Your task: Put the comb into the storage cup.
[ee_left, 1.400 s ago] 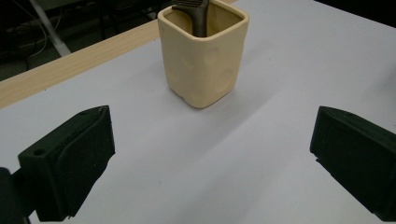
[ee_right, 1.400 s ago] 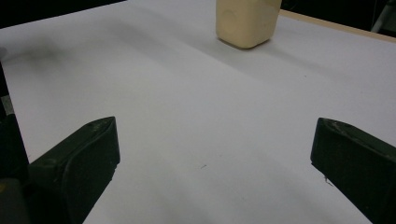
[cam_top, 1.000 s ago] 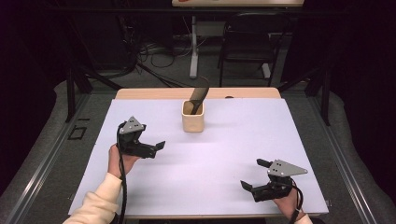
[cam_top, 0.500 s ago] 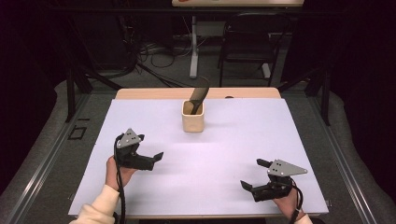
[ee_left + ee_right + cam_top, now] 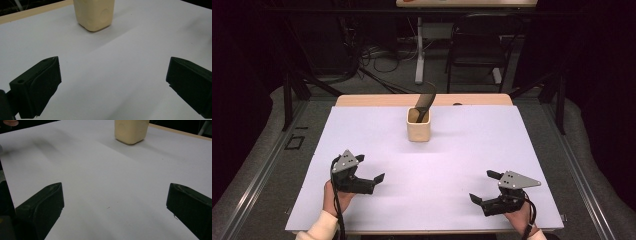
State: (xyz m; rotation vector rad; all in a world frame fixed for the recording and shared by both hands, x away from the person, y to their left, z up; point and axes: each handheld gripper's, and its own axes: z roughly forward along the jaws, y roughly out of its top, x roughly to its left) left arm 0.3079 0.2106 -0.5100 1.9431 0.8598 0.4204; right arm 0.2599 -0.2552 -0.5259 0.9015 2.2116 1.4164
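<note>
Both grippers sit low near the table's [image 5: 362, 125] front edge, left gripper [image 5: 371, 169] and right gripper [image 5: 479, 186] each with jaws spread wide, holding nothing. The cup [image 5: 418, 124] stands upright well beyond them, mid-table, with a dark tool [image 5: 426, 99] leaning inside it.

Cream cup [image 5: 94, 13]: top cut off by the upper edge in both gripper views. Dark flat utensil [image 5: 424, 102]: lower end hidden inside the cup; kind cannot be told. Person's hand [image 5: 10, 122]: sliver at the upper edge of the right gripper view, rest cut off.
</note>
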